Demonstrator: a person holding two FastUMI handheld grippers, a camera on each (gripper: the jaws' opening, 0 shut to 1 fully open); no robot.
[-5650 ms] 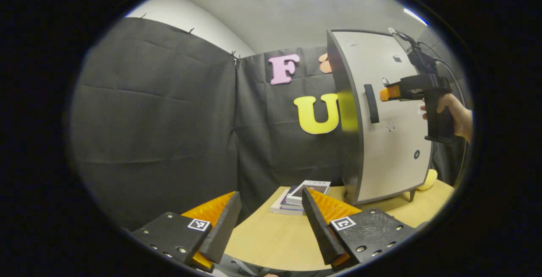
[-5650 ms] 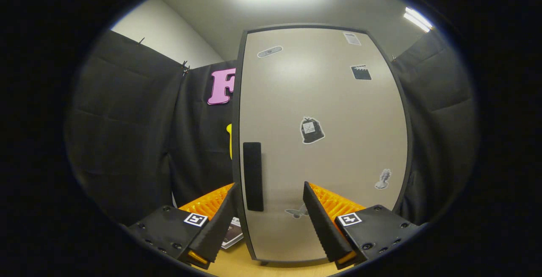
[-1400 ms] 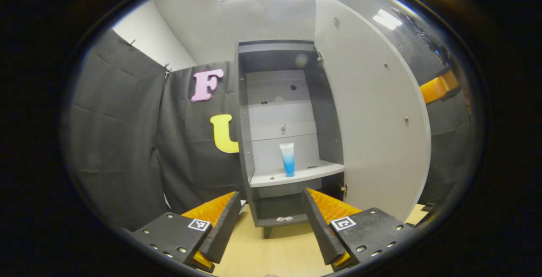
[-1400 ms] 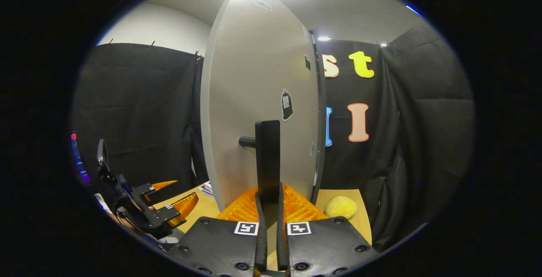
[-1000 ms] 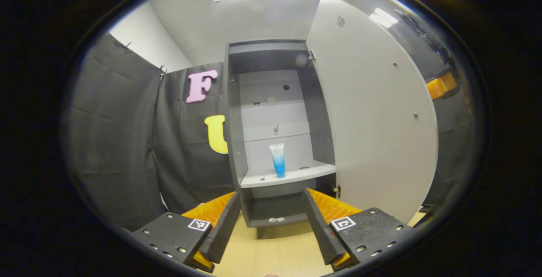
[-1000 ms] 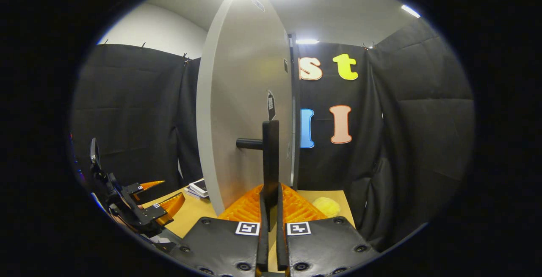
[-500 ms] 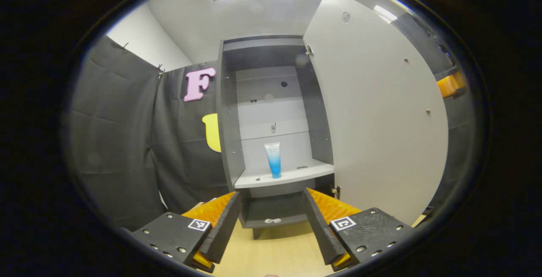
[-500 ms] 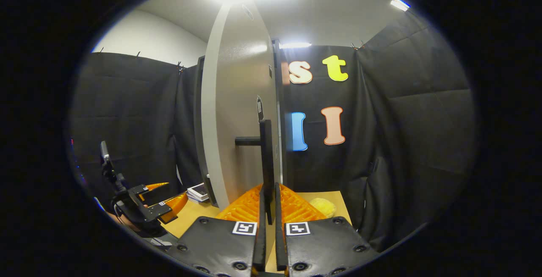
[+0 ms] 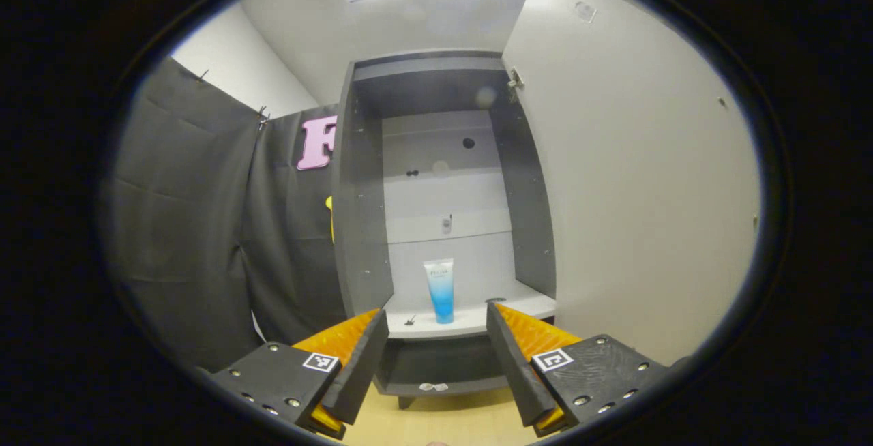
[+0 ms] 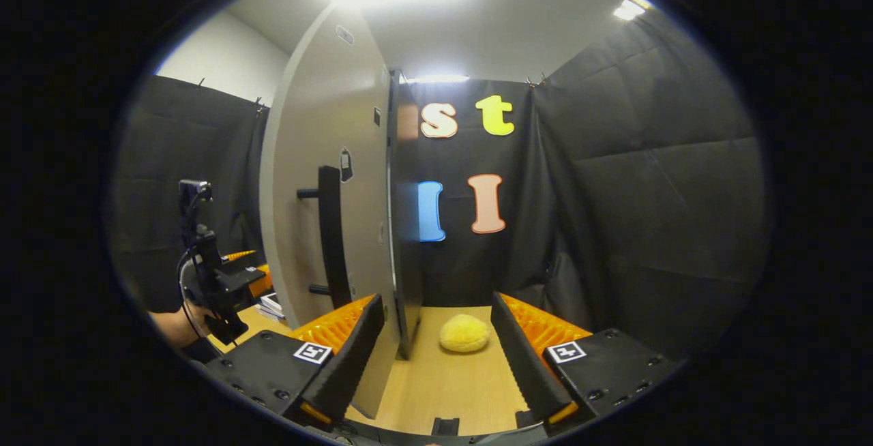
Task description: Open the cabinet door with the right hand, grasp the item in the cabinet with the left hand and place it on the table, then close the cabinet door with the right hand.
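The cabinet point(image 9: 358, 214) stands open, its pale door point(image 9: 634, 180) swung out to the right. A white-and-blue tube point(image 9: 440, 290) stands upright on the middle shelf point(image 9: 477, 320). My left gripper point(image 9: 435, 320) is open and faces the tube from a short way in front, apart from it. In the right gripper view the door point(image 10: 320, 132) is seen from outside, edge-on, with its black bar handle point(image 10: 331, 234). My right gripper point(image 10: 436, 304) is open just right of the handle, holding nothing. The left gripper point(image 10: 222, 279), held by a hand point(image 10: 174, 326), shows beyond the door.
A yellow fluffy ball point(image 10: 464, 333) lies on the wooden table point(image 10: 450, 384) beside the cabinet's side wall. A stack of books point(image 10: 269, 306) rests on the table left of the door. A small pale object point(image 9: 434, 386) lies on the cabinet's bottom shelf.
My right gripper let go of the door handle and opened, shifting right of it. The door swung wider. My left gripper came closer to the cabinet, so the tube looks larger.
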